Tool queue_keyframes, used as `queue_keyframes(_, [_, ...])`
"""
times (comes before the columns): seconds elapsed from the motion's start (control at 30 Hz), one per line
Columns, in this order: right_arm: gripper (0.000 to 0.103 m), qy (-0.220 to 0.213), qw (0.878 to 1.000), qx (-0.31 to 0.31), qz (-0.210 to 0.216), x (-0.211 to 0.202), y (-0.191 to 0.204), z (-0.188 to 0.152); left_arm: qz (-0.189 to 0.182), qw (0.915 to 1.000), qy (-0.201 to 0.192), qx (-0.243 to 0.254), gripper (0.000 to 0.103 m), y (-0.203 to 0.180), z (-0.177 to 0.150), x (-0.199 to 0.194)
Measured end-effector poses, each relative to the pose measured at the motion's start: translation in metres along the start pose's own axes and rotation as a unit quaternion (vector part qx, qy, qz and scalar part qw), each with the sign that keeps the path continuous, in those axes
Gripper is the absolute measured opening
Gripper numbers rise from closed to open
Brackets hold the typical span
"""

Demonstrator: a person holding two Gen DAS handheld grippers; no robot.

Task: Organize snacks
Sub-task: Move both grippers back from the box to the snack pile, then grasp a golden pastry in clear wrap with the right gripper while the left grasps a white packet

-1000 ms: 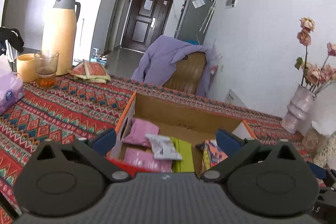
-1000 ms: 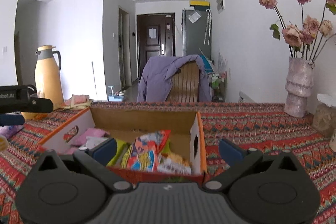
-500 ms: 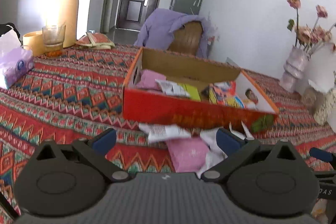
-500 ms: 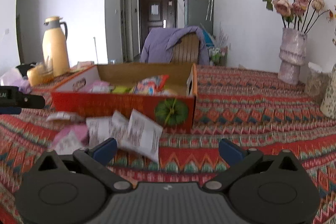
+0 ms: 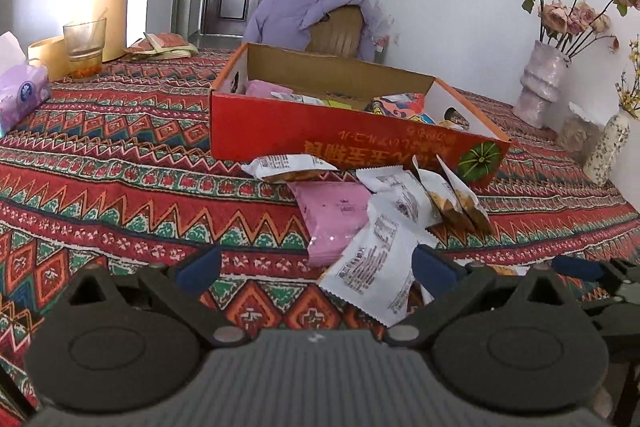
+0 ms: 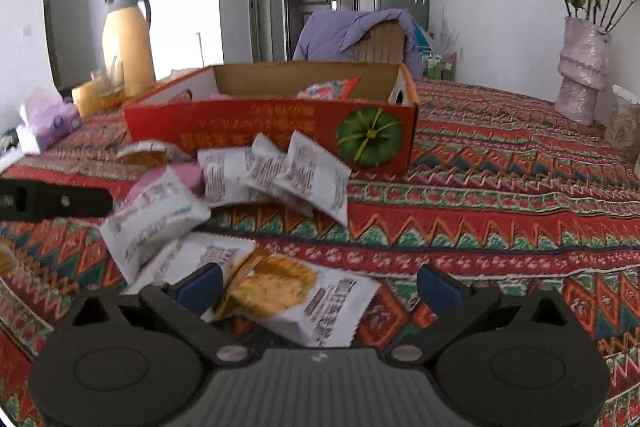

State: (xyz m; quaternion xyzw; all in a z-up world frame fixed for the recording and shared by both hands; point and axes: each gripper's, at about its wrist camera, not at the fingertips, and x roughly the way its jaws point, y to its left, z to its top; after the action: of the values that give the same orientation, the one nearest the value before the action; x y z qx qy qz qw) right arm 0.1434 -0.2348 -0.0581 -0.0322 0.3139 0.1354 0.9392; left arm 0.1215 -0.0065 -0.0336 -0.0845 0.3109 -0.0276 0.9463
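Both grippers are pulling back from the red box (image 5: 352,143) in the middle of the frame. The left gripper (image 5: 316,263) and right gripper (image 6: 320,283) are both open wide and empty, now hovering over loose snack packets (image 6: 276,179) below the box, probably picking next.

Snack packets (image 5: 376,223) on tablecloth (image 5: 120,195) before box (image 5: 352,143) — more snacks inside

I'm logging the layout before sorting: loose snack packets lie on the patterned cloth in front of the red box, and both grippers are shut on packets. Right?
Not quite. The snack packets do lie on the patterned cloth in front of the red box, but both wrist views show the left gripper and right gripper open, holding nothing.
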Motion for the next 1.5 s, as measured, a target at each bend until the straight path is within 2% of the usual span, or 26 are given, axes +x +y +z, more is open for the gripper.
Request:
queue_keyframes(0.27, [0.103,0.029,0.999,-0.017,-0.017,0.009,0.007,0.000,-0.009,0.9999,0.009,-0.009,0.103,0.001,-0.003,0.002])
queue_keyframes(0.33, [0.099,0.022,0.999,-0.024,-0.024,0.008,0.010,0.000,-0.012,0.9998,0.012,-0.007,0.103,0.000,-0.005,0.003])
queue_keyframes(0.43, [0.083,0.012,1.000,-0.025,-0.014,0.005,0.009,-0.001,-0.016,0.9997,0.015,-0.008,0.103,0.000,-0.007,0.004])
queue_keyframes(0.5, [0.080,0.008,1.000,-0.025,-0.009,0.004,0.008,-0.002,-0.016,0.9997,0.017,-0.008,0.103,0.000,-0.007,0.004])
queue_keyframes(0.77, [0.047,-0.012,0.999,-0.034,-0.003,-0.001,0.010,-0.004,-0.021,0.9995,0.021,-0.010,0.103,0.001,-0.007,0.006])
queue_keyframes(1.03, [0.046,-0.052,0.999,-0.006,0.000,-0.012,0.001,-0.007,-0.015,0.9994,0.028,0.014,0.103,-0.012,-0.005,0.012])
queue_keyframes(1.17, [0.046,-0.070,0.997,0.020,-0.006,-0.017,-0.007,-0.008,-0.001,0.9990,0.025,0.038,0.103,-0.022,-0.006,0.016])
queue_keyframes(1.4, [0.046,-0.090,0.995,0.028,-0.017,-0.021,-0.016,-0.008,0.023,0.9961,0.018,0.083,0.103,-0.043,-0.006,0.023])
queue_keyframes(1.43, [0.046,-0.086,0.996,0.033,-0.012,-0.019,-0.017,-0.008,0.024,0.9959,0.019,0.085,0.102,-0.045,-0.006,0.024])
queue_keyframes(1.5, [0.046,-0.085,0.996,0.040,-0.002,-0.018,-0.020,-0.008,0.027,0.9954,0.023,0.089,0.093,-0.048,-0.007,0.029])
